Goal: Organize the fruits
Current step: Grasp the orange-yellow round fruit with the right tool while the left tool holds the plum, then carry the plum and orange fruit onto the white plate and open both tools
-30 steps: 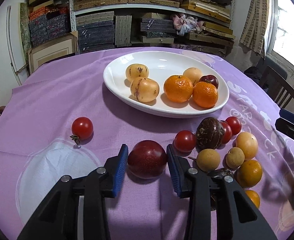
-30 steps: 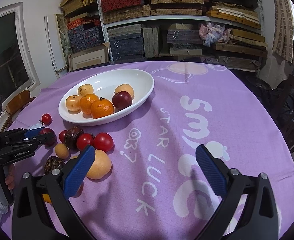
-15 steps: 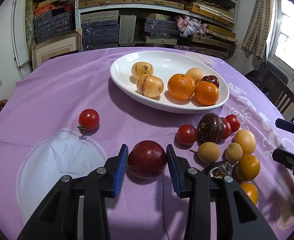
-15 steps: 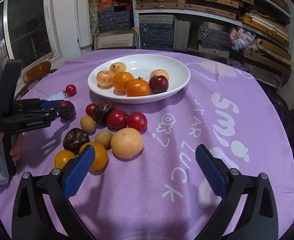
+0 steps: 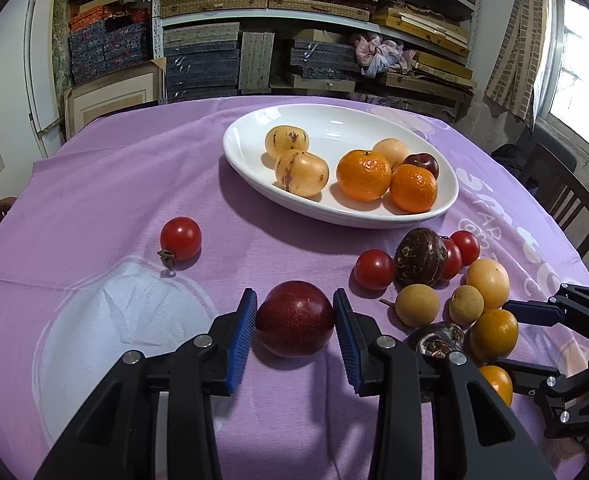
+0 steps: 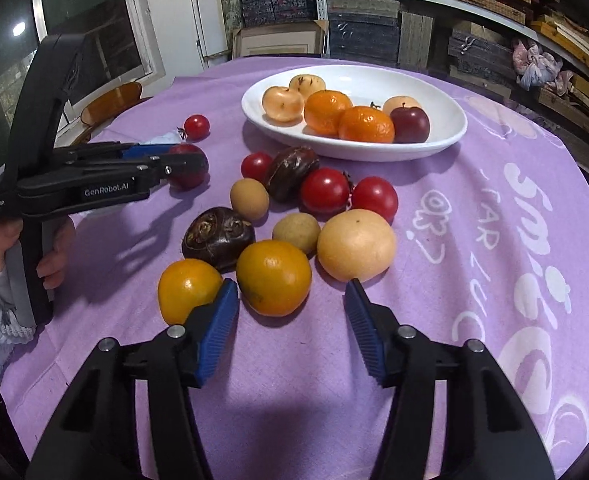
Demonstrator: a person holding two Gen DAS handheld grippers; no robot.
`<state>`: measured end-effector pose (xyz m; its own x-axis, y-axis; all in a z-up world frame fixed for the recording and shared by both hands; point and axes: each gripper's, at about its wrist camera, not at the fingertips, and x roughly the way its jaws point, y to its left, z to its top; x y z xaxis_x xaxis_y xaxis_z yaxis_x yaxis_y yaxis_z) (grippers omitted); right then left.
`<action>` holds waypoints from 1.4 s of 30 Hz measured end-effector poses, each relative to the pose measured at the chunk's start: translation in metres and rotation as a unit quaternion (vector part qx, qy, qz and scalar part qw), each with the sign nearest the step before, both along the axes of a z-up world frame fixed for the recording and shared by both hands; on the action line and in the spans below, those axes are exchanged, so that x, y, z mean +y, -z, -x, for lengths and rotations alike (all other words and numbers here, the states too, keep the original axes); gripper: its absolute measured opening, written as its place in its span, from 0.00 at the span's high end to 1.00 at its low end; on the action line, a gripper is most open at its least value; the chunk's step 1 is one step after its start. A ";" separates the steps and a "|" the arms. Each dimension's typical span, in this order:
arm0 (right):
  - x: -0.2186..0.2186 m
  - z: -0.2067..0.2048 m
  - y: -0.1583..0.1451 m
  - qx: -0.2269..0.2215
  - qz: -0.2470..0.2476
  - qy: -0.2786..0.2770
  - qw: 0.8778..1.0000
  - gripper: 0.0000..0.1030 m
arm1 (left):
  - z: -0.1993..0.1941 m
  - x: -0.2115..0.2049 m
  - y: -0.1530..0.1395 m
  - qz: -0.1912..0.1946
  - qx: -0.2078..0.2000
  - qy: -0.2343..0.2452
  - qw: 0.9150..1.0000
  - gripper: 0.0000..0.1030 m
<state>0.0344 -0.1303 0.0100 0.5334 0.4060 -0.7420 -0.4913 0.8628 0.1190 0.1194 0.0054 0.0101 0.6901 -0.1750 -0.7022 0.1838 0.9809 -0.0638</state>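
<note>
A white oval plate (image 5: 334,218) on the purple cloth holds two oranges (image 5: 363,174), pale yellow fruits and a dark plum. My left gripper (image 5: 294,320) is shut on a dark red round fruit (image 5: 294,318) low over the cloth; the right wrist view shows the same left gripper (image 6: 190,160) and the fruit (image 6: 188,178). My right gripper (image 6: 292,312) has reached the loose pile, and its jaws are closing. An orange fruit (image 6: 273,278) sits partly between its fingertips, close to the left pad and apart from the right one. In the left wrist view the right gripper (image 5: 498,334) straddles that orange.
Loose on the cloth lie cherry tomatoes (image 6: 324,192), two dark brown fruits (image 6: 218,236), small tan fruits (image 6: 296,232), a pale round fruit (image 6: 356,244), another orange (image 6: 188,288) and a lone tomato (image 5: 180,238). Shelves stand behind the table and a chair (image 5: 562,200) to the right.
My right gripper has swung left and down onto the loose pile, and its jaws have narrowed from wide open. The left gripper has kept its hold on the dark red fruit.
</note>
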 end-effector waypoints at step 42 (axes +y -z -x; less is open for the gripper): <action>-0.008 -0.209 -0.034 -0.003 0.006 0.116 0.993 0.62 | -0.154 -0.069 -0.034 -0.042 -0.023 0.020 0.999 0.62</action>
